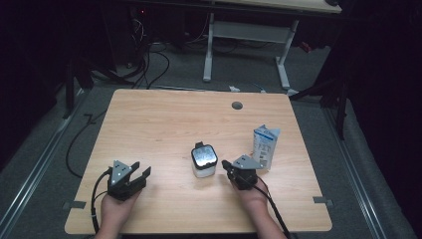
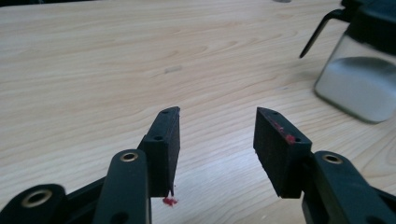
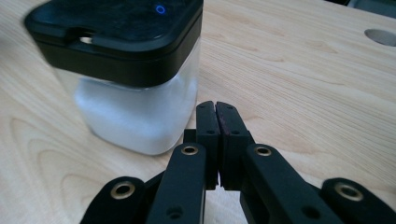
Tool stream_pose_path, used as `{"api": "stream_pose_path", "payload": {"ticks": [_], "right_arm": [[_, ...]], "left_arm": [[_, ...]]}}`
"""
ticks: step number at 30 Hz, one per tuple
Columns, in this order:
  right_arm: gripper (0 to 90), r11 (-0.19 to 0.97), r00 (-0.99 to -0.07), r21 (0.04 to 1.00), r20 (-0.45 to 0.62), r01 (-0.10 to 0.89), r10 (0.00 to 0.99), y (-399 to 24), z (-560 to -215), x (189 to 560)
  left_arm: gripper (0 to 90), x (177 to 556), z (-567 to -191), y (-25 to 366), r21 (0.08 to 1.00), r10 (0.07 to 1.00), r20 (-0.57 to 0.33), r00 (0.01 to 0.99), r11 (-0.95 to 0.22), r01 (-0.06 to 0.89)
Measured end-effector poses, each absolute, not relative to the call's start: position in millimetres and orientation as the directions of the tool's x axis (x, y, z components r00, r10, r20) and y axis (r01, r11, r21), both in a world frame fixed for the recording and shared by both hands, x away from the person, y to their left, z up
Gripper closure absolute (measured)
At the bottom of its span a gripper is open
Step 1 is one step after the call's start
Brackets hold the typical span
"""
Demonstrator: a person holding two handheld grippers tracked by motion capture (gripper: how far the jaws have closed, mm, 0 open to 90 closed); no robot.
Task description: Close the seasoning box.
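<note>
A square clear jar (image 1: 204,160) with a black lid and white contents stands on the wooden table (image 1: 164,124), near the front middle. My left gripper (image 1: 142,168) rests at the front left, well apart from the jar; in the left gripper view its jaws (image 2: 218,114) are open with only bare tabletop between them, and the jar (image 2: 359,84) sits off to the right. My right gripper (image 1: 225,163) is just right of the jar. In the right gripper view it (image 3: 216,105) is shut on nothing, its tip close beside the jar (image 3: 130,93).
A blue and white carton (image 1: 264,145) stands upright just behind the right gripper. A round cable hole (image 1: 237,105) lies in the table's far side. A small red mark (image 2: 169,201) lies under the left jaws. Cables and a white desk frame (image 1: 246,35) stand on the floor beyond.
</note>
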State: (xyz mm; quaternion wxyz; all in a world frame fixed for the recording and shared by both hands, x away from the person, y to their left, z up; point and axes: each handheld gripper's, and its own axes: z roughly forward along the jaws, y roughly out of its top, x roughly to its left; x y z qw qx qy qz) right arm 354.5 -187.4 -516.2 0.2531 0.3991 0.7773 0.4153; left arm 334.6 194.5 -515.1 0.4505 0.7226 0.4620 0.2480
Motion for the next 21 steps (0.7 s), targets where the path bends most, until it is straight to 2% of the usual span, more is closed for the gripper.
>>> {"api": "stream_pose_path", "payload": {"ticks": [9, 21], "right_arm": [[88.7, 0.364, -0.560, 0.833, -0.081, 0.416, 0.825, -177, -517, 362], [89.0, 0.377, -0.577, 0.835, -0.089, 0.402, 0.812, -172, -513, 358]], "left_arm": [[49.4, 332, -518, 207, 0.880, 0.895, -0.072, 0.440, -0.151, 0.451], [48.5, 329, -519, 205, 0.882, 0.891, -0.060, 0.451, -0.164, 0.442]]}}
